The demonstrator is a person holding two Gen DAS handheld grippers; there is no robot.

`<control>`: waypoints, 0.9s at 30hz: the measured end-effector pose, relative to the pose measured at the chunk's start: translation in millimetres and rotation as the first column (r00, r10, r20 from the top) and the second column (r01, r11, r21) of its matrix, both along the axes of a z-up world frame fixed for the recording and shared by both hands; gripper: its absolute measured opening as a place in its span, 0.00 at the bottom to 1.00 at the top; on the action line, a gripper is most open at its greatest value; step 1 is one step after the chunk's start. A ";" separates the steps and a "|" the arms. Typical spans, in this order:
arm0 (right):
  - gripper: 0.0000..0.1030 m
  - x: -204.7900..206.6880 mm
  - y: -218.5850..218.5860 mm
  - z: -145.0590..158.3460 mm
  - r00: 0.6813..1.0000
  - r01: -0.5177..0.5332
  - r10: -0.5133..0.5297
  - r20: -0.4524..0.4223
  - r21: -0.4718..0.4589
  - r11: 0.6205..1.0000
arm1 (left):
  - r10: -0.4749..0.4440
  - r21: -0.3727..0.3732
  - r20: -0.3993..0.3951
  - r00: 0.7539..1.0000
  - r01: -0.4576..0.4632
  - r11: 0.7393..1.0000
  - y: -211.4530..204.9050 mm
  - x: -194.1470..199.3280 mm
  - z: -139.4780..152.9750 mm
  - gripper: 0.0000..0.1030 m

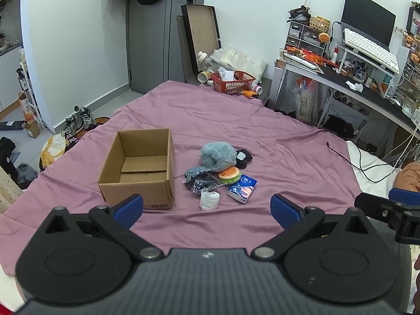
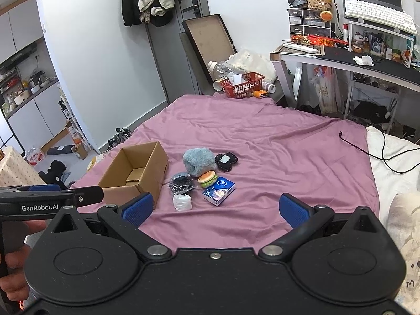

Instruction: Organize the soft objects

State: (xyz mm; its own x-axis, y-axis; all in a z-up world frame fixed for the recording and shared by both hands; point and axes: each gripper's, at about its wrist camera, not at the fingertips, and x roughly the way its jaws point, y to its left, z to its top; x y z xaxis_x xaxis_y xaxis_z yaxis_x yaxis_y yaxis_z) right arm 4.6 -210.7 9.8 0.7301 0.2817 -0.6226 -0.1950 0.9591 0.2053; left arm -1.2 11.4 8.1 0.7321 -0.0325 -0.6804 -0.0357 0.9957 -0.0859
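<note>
An open cardboard box is seen centre-left on the purple sheet, holding nothing. Right of it a pile is gathered: blue-grey plush, burger toy, tissue pack, white roll. Both the left gripper and the right gripper are spread wide, unladen. Only the right view shows a hand lower left.
</note>
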 end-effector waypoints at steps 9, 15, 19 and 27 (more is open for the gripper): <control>1.00 -2.6 -0.7 1.1 1.000 -0.001 0.001 0.010 -0.005 1.000 | -0.009 0.002 0.004 1.000 0.009 1.000 -4.7 -3.3 -1.1 0.99; 1.00 -3.4 -1.2 1.5 1.000 0.000 0.000 0.010 -0.005 1.000 | -0.011 0.003 0.005 1.000 0.010 1.000 -5.5 -4.5 -1.7 0.99; 1.00 -3.9 -0.2 1.7 1.000 0.005 -0.004 0.013 -0.008 1.000 | -0.009 0.006 0.009 1.000 0.009 1.000 -6.4 -6.4 -1.7 0.99; 1.00 -6.7 -0.8 1.3 1.000 0.009 -0.009 0.019 -0.011 1.000 | -0.009 0.006 0.010 1.000 0.009 1.000 -6.3 -6.6 -1.7 0.99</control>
